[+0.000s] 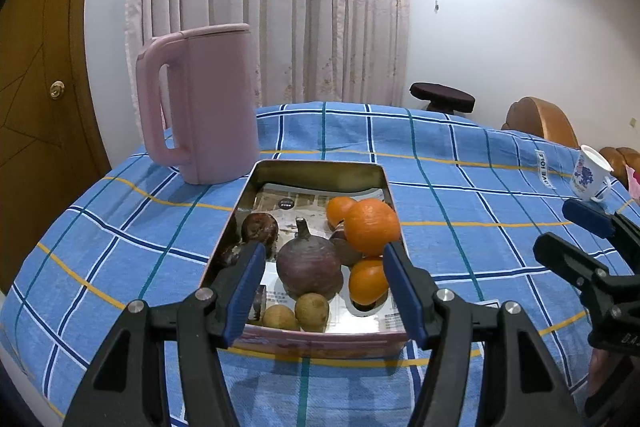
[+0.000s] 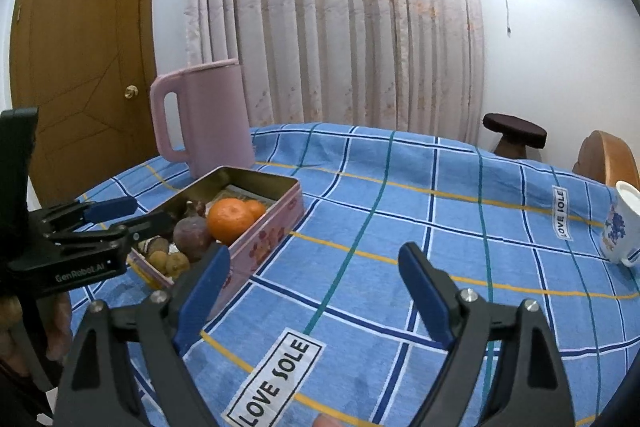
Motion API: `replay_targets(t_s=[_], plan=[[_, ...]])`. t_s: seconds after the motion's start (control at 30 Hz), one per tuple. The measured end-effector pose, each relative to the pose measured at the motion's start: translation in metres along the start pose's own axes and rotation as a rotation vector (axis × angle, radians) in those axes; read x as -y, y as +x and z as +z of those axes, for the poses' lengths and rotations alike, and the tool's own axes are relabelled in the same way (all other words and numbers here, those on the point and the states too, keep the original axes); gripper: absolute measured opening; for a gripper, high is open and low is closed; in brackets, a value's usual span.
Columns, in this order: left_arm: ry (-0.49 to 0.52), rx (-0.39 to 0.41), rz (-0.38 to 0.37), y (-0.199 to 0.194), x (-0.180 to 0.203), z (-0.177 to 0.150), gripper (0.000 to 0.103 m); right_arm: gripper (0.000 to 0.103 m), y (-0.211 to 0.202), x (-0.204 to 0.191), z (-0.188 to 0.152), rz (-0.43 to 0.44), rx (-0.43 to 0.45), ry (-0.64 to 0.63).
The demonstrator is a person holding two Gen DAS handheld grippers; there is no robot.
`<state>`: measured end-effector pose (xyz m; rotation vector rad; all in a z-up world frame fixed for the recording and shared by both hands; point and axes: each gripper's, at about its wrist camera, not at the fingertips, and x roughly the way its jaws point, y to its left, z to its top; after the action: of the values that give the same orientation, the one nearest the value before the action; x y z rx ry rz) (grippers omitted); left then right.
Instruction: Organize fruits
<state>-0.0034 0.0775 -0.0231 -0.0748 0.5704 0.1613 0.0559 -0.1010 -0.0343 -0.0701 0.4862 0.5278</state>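
A pink metal tin [image 1: 320,341] [image 2: 272,239] on the blue checked tablecloth holds fruit: three oranges, the largest [image 1: 370,227] [image 2: 230,219] on top, a big purple fruit with a stem [image 1: 310,265] [image 2: 192,233], dark round fruits [image 1: 259,227] and small brown fruits [image 1: 312,311] [image 2: 176,263]. My left gripper [image 1: 324,261] [image 2: 128,213] is open and empty, its fingers hanging over the tin's near end around the purple fruit. My right gripper [image 2: 314,267] [image 1: 568,227] is open and empty over bare cloth to the right of the tin.
A tall pink jug [image 1: 200,103] [image 2: 204,115] stands just behind the tin on the left. A white mug with blue flowers [image 1: 590,173] [image 2: 622,227] stands at the table's right edge. A dark stool [image 1: 442,97] and wooden chairs [image 1: 540,117] stand beyond the table.
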Motion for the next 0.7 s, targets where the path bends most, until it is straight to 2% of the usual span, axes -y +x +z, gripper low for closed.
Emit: replay_targets(t_s=[0.7], plan=[[0.029,-0.005,0.002,0.001,0.014,-0.002,0.063,0.089,-0.01,0.013,-0.004,-0.023,0.022,0.012]])
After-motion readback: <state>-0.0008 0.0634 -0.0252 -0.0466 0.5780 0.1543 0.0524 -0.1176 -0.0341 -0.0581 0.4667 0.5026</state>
